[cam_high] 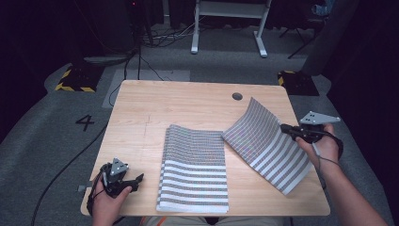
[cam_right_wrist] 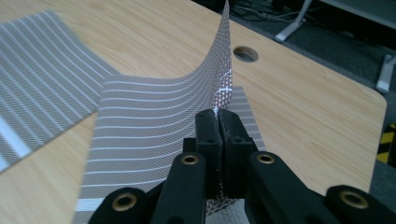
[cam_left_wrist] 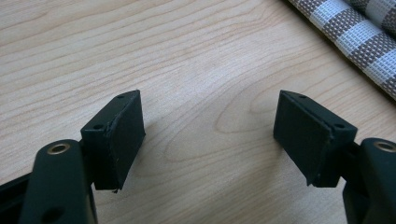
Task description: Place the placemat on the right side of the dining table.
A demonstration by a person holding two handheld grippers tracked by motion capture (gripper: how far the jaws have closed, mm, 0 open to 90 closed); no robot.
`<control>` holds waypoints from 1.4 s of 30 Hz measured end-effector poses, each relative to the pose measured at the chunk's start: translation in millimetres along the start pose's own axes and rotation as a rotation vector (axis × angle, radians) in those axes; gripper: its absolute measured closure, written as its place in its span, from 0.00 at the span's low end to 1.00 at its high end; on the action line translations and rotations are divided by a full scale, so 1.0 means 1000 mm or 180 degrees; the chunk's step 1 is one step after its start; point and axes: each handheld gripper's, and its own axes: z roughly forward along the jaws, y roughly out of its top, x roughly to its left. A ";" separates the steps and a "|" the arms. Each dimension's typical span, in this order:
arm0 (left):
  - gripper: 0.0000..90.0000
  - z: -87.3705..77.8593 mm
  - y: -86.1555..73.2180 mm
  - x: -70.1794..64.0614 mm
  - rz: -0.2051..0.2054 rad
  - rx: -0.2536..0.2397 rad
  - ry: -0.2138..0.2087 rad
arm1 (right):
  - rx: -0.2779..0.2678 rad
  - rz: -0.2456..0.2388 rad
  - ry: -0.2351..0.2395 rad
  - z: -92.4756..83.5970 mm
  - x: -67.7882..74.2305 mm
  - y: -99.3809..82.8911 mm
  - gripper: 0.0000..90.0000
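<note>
We see the right gripper (cam_high: 286,128) at the right of the high view, jaws pinched tight on the edge of a striped woven placemat (cam_high: 267,143); the mat's held edge is lifted off the wooden table (cam_high: 188,101) and curls up, w/ its lower end resting on the wood at lower right of frame. In the right gripper view the right gripper (cam_right_wrist: 218,116) sits at bottom centre, pads closed w/ the mesh of the placemat (cam_right_wrist: 154,126) squeezed between them, the sheet bowing up toward the top centre; a round cable hole (cam_right_wrist: 245,53) lies just right of it. A second striped placemat (cam_high: 194,167) lies flat at centre of the high view, apart from the held one. The left gripper (cam_high: 134,182) sits at lower left, over the table's near edge; in the left gripper view its jaws stand apart, nothing between them but bare wood, w/ a placemat corner (cam_left_wrist: 359,35) at upper right.
</note>
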 end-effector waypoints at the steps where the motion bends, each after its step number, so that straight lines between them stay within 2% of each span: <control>1: 0.28 0.000 0.000 0.000 0.0001 0.0000 0.0001 | -0.0023 -0.0016 0.0028 -0.004 0.005 0.003 0.98; 8: 0.28 0.000 0.000 0.000 0.0001 0.0000 -0.0001 | -0.0139 -0.0181 0.0272 -0.025 0.041 0.019 0.98; 10: 0.28 0.000 0.000 0.000 0.0001 0.0000 -0.0001 | -0.0163 -0.0196 0.0306 -0.026 0.047 0.021 0.98; 11: 0.28 0.000 0.000 0.000 0.0002 0.0000 -0.0002 | -0.0186 -0.0211 0.0376 -0.029 0.058 0.023 0.98; 14: 0.28 0.000 0.000 0.000 0.0003 0.0000 -0.0003 | -0.0139 -0.0270 0.0462 -0.031 0.071 0.024 0.98; 17: 0.27 0.000 0.000 0.000 0.0003 0.0002 -0.0005 | -0.0109 -0.0265 0.0590 -0.030 0.085 0.023 0.98; 21: 0.27 0.000 0.000 0.000 0.0004 0.0003 -0.0005 | -0.0042 -0.0397 0.0722 -0.028 0.102 0.022 0.98; 23: 0.27 0.000 0.000 0.000 0.0004 0.0013 -0.0019 | -0.0028 -0.0364 0.0847 -0.026 0.112 0.021 0.98; 26: 0.27 0.000 0.000 0.001 -0.0001 0.0007 -0.0039 | 0.0046 -0.0415 0.0996 -0.022 0.125 0.017 0.98; 28: 0.27 0.000 0.000 0.001 0.0000 0.0008 -0.0041 | 0.0048 -0.0420 0.1002 -0.022 0.127 0.016 0.98; 29: 0.27 0.000 0.000 0.001 0.0004 0.0016 -0.0032 | 0.0060 -0.0430 0.1070 -0.021 0.134 0.013 0.98; 30: 0.27 0.000 0.000 0.001 0.0004 0.0016 -0.0032 | 0.0060 -0.0430 0.1070 -0.021 0.134 0.013 0.98; 35: 0.26 0.000 0.000 0.000 0.0011 0.0005 -0.0020 | 0.0156 -0.0494 0.1305 -0.014 0.157 0.004 0.98; 37: 0.26 0.000 0.000 0.000 0.0014 0.0008 -0.0019 | 0.0176 -0.0482 0.1337 -0.013 0.160 0.003 0.98; 42: 0.26 0.000 0.000 0.000 0.0014 0.0008 -0.0020 | 0.0265 -0.0509 0.1562 -0.006 0.177 -0.004 0.95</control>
